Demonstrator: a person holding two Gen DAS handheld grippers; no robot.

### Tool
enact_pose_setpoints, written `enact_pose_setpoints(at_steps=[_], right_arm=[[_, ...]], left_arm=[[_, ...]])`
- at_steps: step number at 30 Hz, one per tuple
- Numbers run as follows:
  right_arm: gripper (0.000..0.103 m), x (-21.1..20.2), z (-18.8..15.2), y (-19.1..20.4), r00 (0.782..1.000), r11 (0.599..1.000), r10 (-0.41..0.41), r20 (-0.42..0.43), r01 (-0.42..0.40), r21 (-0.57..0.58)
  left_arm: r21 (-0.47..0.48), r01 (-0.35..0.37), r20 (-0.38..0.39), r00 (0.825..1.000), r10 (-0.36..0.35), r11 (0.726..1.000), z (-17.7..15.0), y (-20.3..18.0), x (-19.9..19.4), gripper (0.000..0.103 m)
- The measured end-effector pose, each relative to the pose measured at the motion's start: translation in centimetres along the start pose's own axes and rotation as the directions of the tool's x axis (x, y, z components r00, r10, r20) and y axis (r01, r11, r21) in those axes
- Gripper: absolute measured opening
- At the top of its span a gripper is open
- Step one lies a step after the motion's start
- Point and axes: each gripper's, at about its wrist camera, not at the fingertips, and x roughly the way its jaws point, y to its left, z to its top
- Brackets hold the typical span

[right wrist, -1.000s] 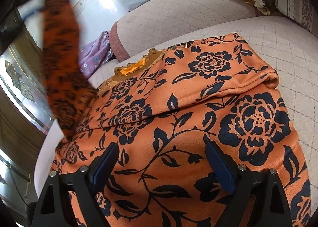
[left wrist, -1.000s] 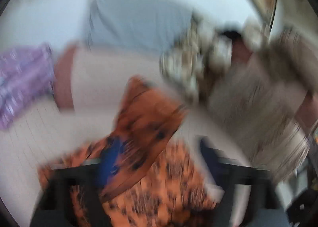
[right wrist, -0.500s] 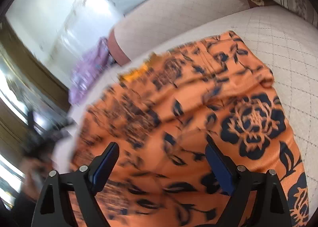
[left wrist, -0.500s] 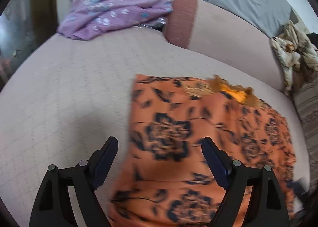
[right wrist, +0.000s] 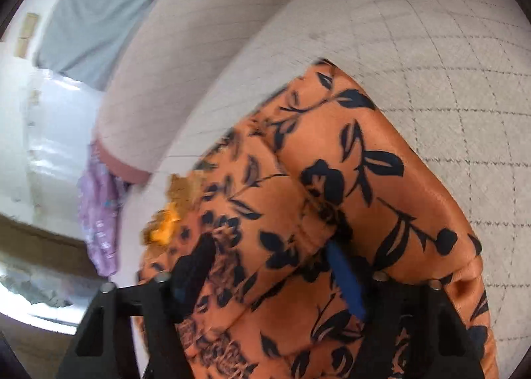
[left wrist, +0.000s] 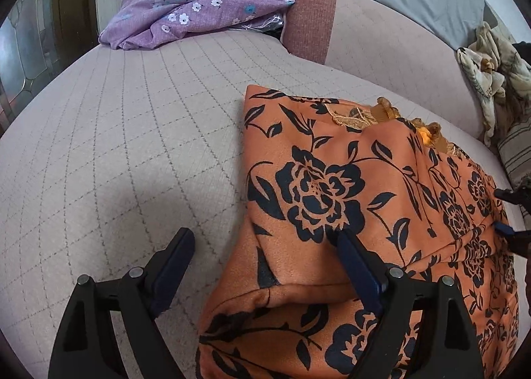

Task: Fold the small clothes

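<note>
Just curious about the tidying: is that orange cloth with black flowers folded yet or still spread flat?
Partly folded: the orange black-flowered cloth has one side doubled over, with a rounded fold edge and layered hems showing.

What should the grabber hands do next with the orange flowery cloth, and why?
Probably finish the pinch. The right gripper is closing with a raised fold of the orange floral garment between its jaws. The left gripper is open, straddling the garment's left edge on the quilted cushion, so it could close there too.

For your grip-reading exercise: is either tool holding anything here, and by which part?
Left tool: open, holding nothing. Right tool: closing over a raised fold of the orange black-flowered cloth garment, not yet clamped.
</note>
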Motion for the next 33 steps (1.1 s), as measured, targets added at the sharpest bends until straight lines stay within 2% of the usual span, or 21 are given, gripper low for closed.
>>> enact_pose_setpoints(at_steps=[1,2,3,5,8,10,12,14,15,16,17,19,20,21,24,26,28,30,31,32,33], right_arm=[[0.047,0.2,0.2,0.1,1.000,1.000,-0.022,0.005,0.022,-0.009],[0.013,0.3,0.3,0.8,0.999,0.998,-0.045,-0.001,0.044,-0.043],[0.010,0.3,0.3,1.2,0.999,0.997,-0.044,-0.008,0.044,-0.062],[0.010,-0.9,0.1,2.7,0.997,0.990,-0.060,0.042,0.065,-0.127],[0.010,-4.5,-0.7,5.1,0.991,0.971,-0.034,0.131,0.064,-0.232],[0.010,-6.2,-1.7,5.0,0.982,0.959,-0.049,0.185,0.098,-0.265],[0.023,-4.4,-2.7,3.1,0.973,0.937,-0.164,0.164,0.205,-0.282],[0.024,-2.2,-3.2,-0.1,0.970,0.937,-0.228,0.085,0.242,-0.250],[0.024,-2.0,-3.5,-1.3,0.980,0.953,-0.184,0.081,0.198,-0.230],[0.024,-2.8,-3.8,-1.6,0.981,0.956,-0.151,0.118,0.175,-0.233],[0.027,-3.2,-3.9,-1.6,0.981,0.954,-0.156,0.117,0.180,-0.238],[0.041,-3.8,-4.0,-1.1,0.979,0.943,-0.167,0.114,0.193,-0.273],[0.057,-4.3,-4.2,-0.6,0.974,0.934,-0.179,0.135,0.212,-0.288],[0.064,-5.4,-4.3,-0.2,0.968,0.929,-0.175,0.178,0.223,-0.296],[0.064,-7.4,-4.0,1.4,0.957,0.931,-0.141,0.255,0.216,-0.295],[0.066,-8.1,-3.6,2.8,0.964,0.934,-0.046,0.263,0.135,-0.331],[0.069,-7.3,-3.0,3.5,0.982,0.933,0.057,0.180,0.012,-0.359],[0.078,-4.3,-2.3,2.4,0.991,0.944,0.124,0.047,-0.103,-0.314],[0.079,-2.6,-2.2,1.4,0.996,0.956,0.091,0.008,-0.086,-0.280],[0.076,-0.3,-2.1,-0.7,0.998,0.978,0.016,-0.053,-0.027,-0.206],[0.074,-0.1,-2.2,-2.1,0.997,0.987,0.061,-0.035,-0.066,-0.146]], left_arm=[[0.002,-0.002,0.000,1.000,0.002,1.000,0.0,-0.1,0.0,0.088],[0.004,-0.004,-0.001,1.000,0.004,1.000,0.0,-0.1,0.0,0.088],[0.004,-0.004,-0.001,1.000,0.004,1.000,0.0,-0.1,0.1,0.088],[0.001,-0.001,-0.002,1.000,0.001,1.000,0.0,-0.1,0.0,0.088],[0.002,-0.008,-0.004,1.000,0.008,1.000,0.1,-0.1,0.1,0.088],[-0.001,-0.017,-0.004,1.000,0.017,1.000,0.2,-0.1,0.1,0.088],[-0.023,-0.038,0.018,0.999,0.039,0.999,0.3,0.1,-0.5,0.088],[-0.043,-0.025,0.093,0.995,0.029,0.999,0.5,0.4,-2.1,0.088],[-0.042,-0.024,0.118,0.993,0.029,0.999,0.5,0.4,-2.6,0.088],[-0.043,-0.028,0.126,0.992,0.033,0.999,0.6,0.4,-2.7,0.088],[-0.042,-0.037,0.102,0.994,0.041,0.998,0.6,0.4,-2.2,0.089],[-0.008,-0.063,-0.042,0.997,0.063,0.998,0.3,0.1,0.7,0.088],[0.027,-0.088,-0.033,0.995,0.089,0.996,0.1,-0.3,0.9,0.090],[0.038,-0.100,-0.021,0.995,0.101,0.994,0.0,-0.7,0.7,0.090],[0.059,-0.088,-0.022,0.996,0.090,0.994,-0.1,-1.1,0.7,0.091],[0.051,-0.085,-0.025,0.996,0.087,0.995,-0.1,-1.0,0.7,0.091],[0.053,-0.087,-0.025,0.996,0.088,0.995,-0.1,-0.9,0.9,0.091],[0.052,-0.086,-0.024,0.996,0.088,0.995,-0.3,-1.0,1.0,0.092],[0.051,-0.083,-0.026,0.996,0.085,0.995,-0.3,-1.0,1.2,0.092],[0.050,-0.081,-0.027,0.996,0.083,0.995,-0.3,-1.0,1.3,0.092],[0.048,-0.079,-0.026,0.996,0.080,0.996,-0.3,-0.9,1.3,0.092]])
